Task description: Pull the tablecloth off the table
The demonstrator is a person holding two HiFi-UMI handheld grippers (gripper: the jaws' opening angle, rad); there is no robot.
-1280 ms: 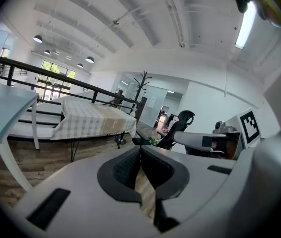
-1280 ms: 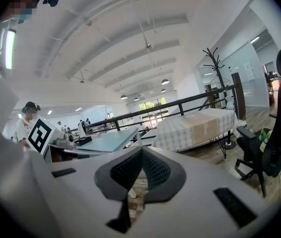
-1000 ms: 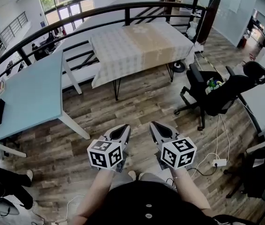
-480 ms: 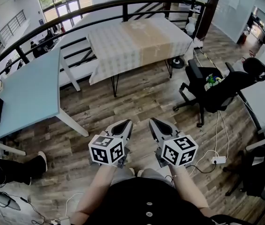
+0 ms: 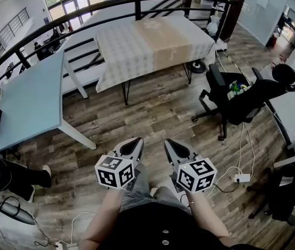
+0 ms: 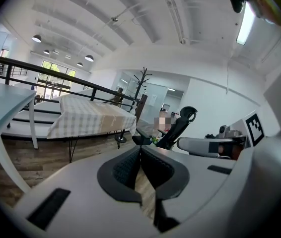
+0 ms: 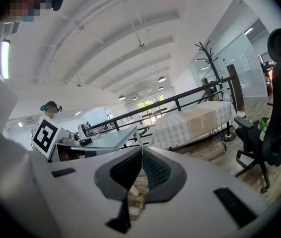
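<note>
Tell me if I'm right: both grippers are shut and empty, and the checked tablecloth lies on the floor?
Not quite: the head view shows the checked tablecloth draped over the table, not on the floor. The left gripper and right gripper are indeed shut and empty.

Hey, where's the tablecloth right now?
In the head view the tablecloth lies spread out at top centre, with the light blue table to its left and the black office chair to its right.
</note>
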